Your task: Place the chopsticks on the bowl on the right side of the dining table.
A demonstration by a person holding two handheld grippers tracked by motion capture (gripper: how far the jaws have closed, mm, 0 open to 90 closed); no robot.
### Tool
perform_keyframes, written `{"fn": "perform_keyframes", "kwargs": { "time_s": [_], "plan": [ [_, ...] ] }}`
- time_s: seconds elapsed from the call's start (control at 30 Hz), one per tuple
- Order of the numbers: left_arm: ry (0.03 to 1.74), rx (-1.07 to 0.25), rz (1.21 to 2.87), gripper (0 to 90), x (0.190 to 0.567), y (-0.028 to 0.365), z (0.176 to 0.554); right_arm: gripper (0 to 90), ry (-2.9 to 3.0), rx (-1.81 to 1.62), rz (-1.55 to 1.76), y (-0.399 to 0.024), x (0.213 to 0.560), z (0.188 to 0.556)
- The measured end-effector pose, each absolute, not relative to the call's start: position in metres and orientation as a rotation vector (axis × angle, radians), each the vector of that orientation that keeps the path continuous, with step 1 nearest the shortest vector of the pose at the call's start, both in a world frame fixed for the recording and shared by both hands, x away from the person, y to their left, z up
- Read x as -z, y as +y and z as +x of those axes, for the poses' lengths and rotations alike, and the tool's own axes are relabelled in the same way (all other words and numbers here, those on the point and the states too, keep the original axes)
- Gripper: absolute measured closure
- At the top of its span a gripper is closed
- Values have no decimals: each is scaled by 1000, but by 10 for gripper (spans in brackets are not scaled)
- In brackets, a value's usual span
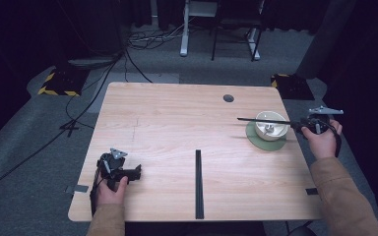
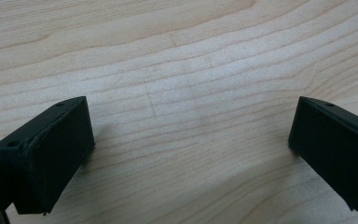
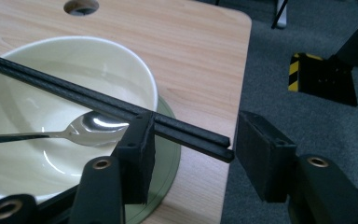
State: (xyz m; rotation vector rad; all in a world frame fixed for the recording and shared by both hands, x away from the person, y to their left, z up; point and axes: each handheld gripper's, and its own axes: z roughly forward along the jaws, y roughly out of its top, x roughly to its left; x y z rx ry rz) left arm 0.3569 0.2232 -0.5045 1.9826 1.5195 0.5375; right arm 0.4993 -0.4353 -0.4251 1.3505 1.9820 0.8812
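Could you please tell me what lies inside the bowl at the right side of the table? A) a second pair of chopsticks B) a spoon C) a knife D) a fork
B: in the right gripper view a shiny metal spoon rests inside the pale bowl, below the black chopsticks that stretch across the bowl's rim.

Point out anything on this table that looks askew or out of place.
The black chopsticks lie across the rim of the cream bowl, one end poking out between the open jaws of the right gripper, not clamped. A spoon lies inside the bowl. A lone black strip lies mid-table, its near end at the table edge.
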Motion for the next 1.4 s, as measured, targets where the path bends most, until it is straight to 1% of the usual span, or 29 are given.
{"fn": "perform_keyframes", "kwargs": {
  "time_s": [0.1,0.13,0.33,0.53,0.93,1.27,1.4],
  "plan": [
    [1519,-538,1983,2,505,223,357,493,1952,-873,1351,-440,421,496],
    [1519,-538,1983,2,504,223,357,496,1923,-857,1363,-448,417,494],
    [1519,-538,1982,2,504,223,357,500,1876,-802,1420,-463,421,494],
    [1519,-538,1983,2,504,223,357,500,1856,-750,1445,-463,429,501],
    [1519,-538,1983,2,504,223,357,496,1854,-753,1469,-459,438,506],
    [1519,-538,1983,2,504,223,357,491,1831,-757,1455,-461,432,500],
    [1519,-538,1983,2,504,223,357,478,1843,-799,1414,-457,423,494]
  ]
}}
